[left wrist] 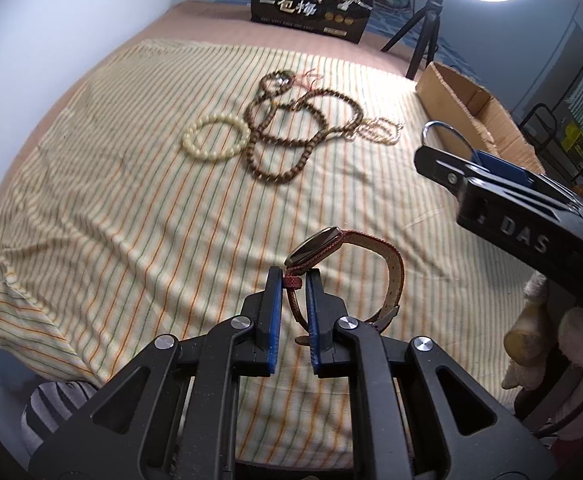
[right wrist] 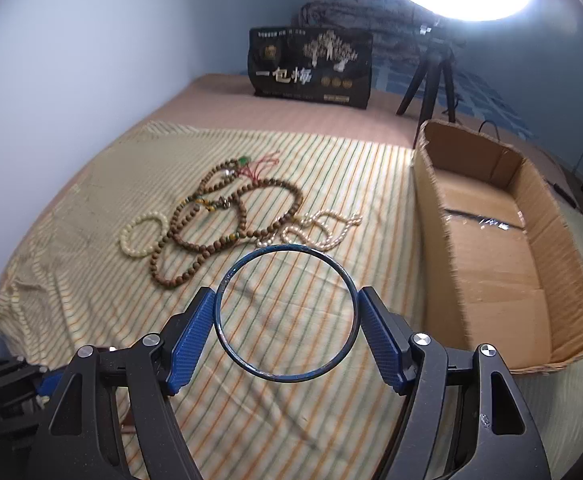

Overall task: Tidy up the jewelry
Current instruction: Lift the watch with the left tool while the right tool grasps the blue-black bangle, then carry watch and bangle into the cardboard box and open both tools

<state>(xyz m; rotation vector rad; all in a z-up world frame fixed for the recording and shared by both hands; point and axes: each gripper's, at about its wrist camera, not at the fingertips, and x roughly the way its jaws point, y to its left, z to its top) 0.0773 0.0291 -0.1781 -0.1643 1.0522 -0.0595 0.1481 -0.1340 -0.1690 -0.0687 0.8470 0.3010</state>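
Both claws loaded, both off the cloth. My left gripper [left wrist: 294, 280] is nearly closed, its blue pads pinching the reddish strap of the wristwatch [left wrist: 315, 250] just below the case; the case rides above the fingertips and the rest of the strap loops free to the right. I judge this grip chosen because the strap is the only thin, compliant part the pads can bite; the case would likely slip. My right gripper [right wrist: 286, 312] stands wide, pads bearing on opposite sides of the dark metal bangle [right wrist: 227, 274], which lies roughly flat between them. Held across its diameter, the ring cannot swing. In the left view the right gripper hovers near the cardboard box [right wrist: 563, 240], which sits open at the right edge of the striped cloth [right wrist: 91, 240]; I take it as the destination, its interior bare apart from tape. Still on the cloth, well clear of both claws: the white bead bracelet [right wrist: 141, 236], the tangled brown bead strands [right wrist: 231, 216] touching it, and the pale pearl-like strand [right wrist: 323, 228] just beside those. Risk: watch pivoting in the pinch during transfer.
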